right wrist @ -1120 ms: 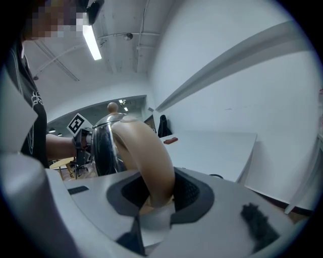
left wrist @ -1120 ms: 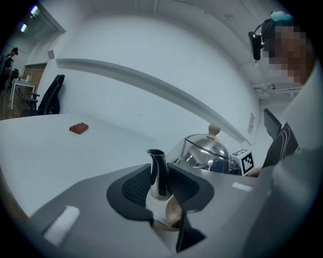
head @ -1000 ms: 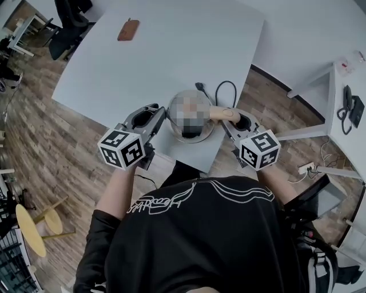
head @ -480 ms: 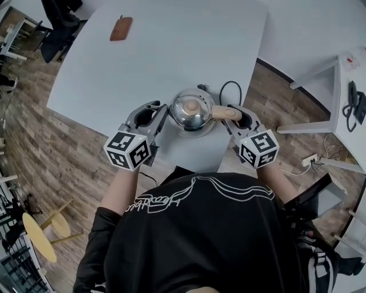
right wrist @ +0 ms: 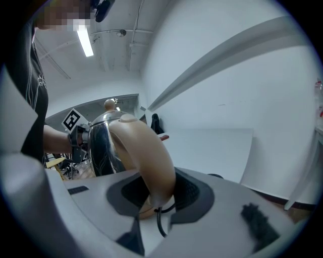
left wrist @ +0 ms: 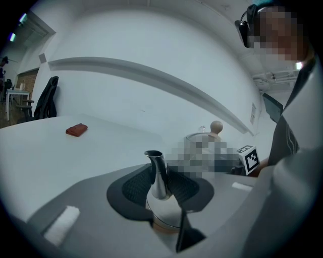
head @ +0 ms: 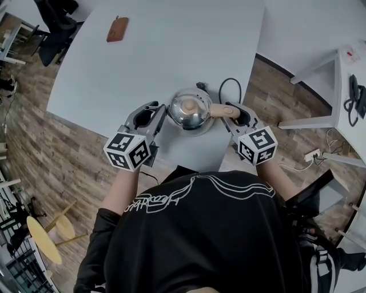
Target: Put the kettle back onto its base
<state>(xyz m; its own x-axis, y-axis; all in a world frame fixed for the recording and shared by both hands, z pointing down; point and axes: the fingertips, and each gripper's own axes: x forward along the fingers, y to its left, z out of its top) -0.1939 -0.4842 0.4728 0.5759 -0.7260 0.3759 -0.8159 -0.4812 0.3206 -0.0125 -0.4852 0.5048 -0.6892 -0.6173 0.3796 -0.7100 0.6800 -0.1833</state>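
A shiny steel kettle (head: 189, 111) with a wooden lid knob and a tan handle (head: 220, 110) stands near the front edge of the white table (head: 171, 46). A round base rim (head: 195, 132) shows under it; I cannot tell whether the kettle rests on it. My left gripper (head: 163, 116) is shut on the kettle's spout (left wrist: 157, 174), pads on both sides. My right gripper (head: 230, 113) is shut on the handle (right wrist: 146, 151), which arches up between its pads. A black power cable (head: 226, 86) loops behind the kettle and also shows below the handle (right wrist: 159, 221).
A brown leather case (head: 117, 28) lies at the table's far left, also in the left gripper view (left wrist: 76, 130). The table's front edge runs just below the kettle. A second desk with a phone (head: 354, 94) stands at the right; chairs (head: 54, 17) stand at the far left.
Both grippers sank a little with the kettle between them, bringing it lower over the table. Since half a second ago nothing has visibly shifted. Both grips are unchanged.
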